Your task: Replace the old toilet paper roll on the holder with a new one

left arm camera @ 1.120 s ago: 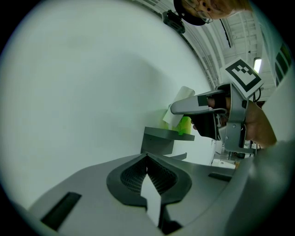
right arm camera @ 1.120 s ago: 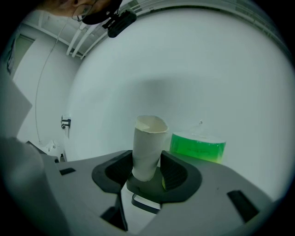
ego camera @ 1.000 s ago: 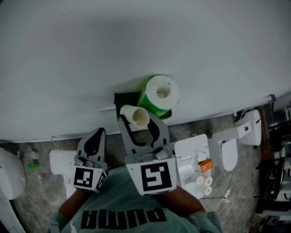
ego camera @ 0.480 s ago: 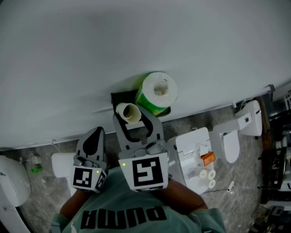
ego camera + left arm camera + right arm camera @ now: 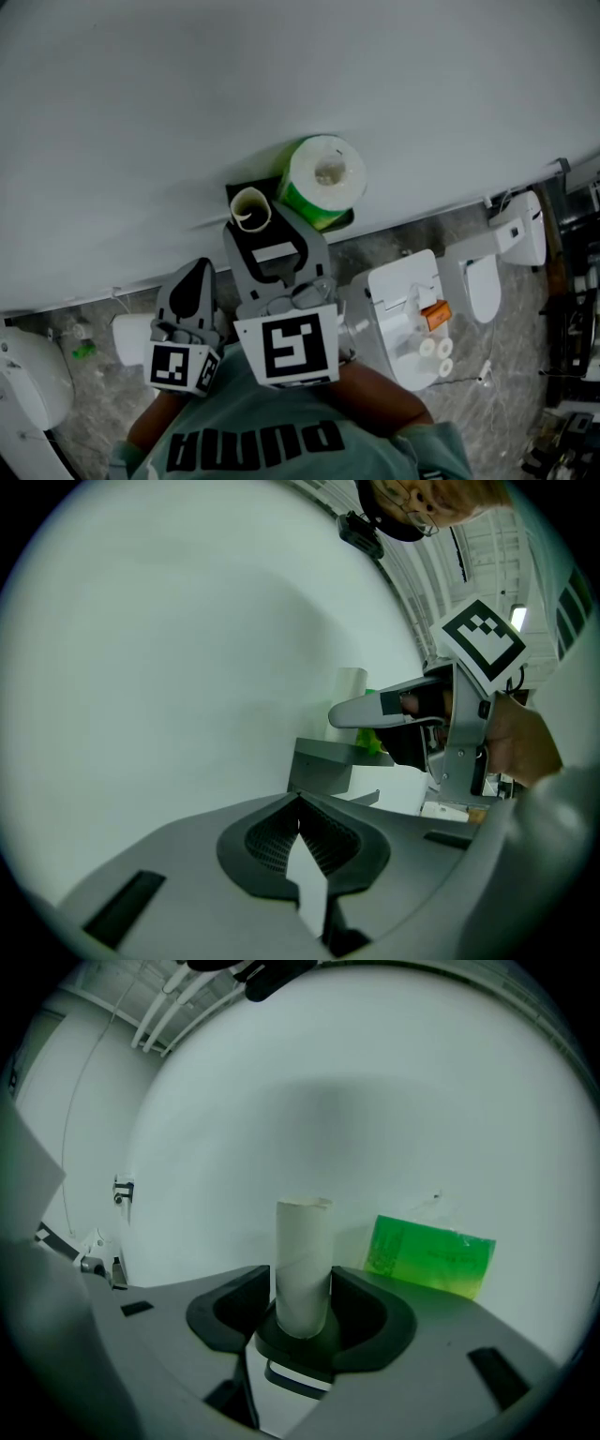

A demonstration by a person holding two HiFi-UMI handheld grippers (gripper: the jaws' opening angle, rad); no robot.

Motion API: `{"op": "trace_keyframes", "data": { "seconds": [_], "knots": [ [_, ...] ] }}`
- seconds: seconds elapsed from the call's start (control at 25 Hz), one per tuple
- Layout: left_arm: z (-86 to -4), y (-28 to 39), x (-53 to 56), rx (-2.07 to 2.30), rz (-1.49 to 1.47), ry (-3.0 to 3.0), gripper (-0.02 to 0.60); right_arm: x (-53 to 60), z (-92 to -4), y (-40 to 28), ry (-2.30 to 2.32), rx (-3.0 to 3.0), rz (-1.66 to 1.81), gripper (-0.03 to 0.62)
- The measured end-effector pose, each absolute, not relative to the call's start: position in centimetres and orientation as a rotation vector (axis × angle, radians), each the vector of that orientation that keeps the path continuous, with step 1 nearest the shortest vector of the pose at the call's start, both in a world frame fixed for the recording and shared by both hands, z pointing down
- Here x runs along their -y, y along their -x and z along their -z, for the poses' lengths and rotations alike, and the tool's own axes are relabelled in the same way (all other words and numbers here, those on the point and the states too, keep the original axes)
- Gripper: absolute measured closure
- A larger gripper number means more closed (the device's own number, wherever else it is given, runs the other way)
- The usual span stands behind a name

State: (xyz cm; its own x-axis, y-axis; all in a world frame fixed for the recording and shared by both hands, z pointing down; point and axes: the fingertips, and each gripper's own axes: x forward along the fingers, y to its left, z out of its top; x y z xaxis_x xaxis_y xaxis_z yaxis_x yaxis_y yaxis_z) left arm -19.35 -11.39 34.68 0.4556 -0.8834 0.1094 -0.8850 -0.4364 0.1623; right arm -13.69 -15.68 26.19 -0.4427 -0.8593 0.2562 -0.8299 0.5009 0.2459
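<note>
Sight of the black holder (image 5: 246, 190) is poor: in the head view only its dark back plate shows against the wall (image 5: 281, 75), with the rest covered by the right tool (image 5: 262, 223) and the things around it. No bar or spindle can be made out. The new roll (image 5: 323, 178), in a green wrapper, sits at the holder's right end, and whether it rests on the holder or hangs from it cannot be told. In the right gripper view the holder does not show at all, and only the roll's green side appears beside the jaws.

The right tool is clenched on the bare cardboard tube (image 5: 250, 208), one pad on each side. The tube's lower end is sunk between the jaws, so only its upper length stands clear, upright and close to the wall, just left of the new roll. This tool points at the wall, tipped slightly down.

The left tool (image 5: 197, 281) is held lower and to the left, well apart from the holder, also aimed at the wall. Its jaws are clenched together on nothing.

Both forearms are cut off by the frame's lower edge, above a dark shirt (image 5: 262, 441). White toilets (image 5: 403, 309) stand on the floor (image 5: 525, 356) below.
</note>
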Motion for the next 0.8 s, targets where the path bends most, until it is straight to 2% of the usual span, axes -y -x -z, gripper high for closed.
{"op": "trace_keyframes", "data": {
  "seconds": [0.8],
  "knots": [
    [-33.7,17.6,10.6,1.536,-0.018,-2.525,0.577,12.4,-25.5,11.5,-1.401,2.472,0.106,0.404]
  ]
}}
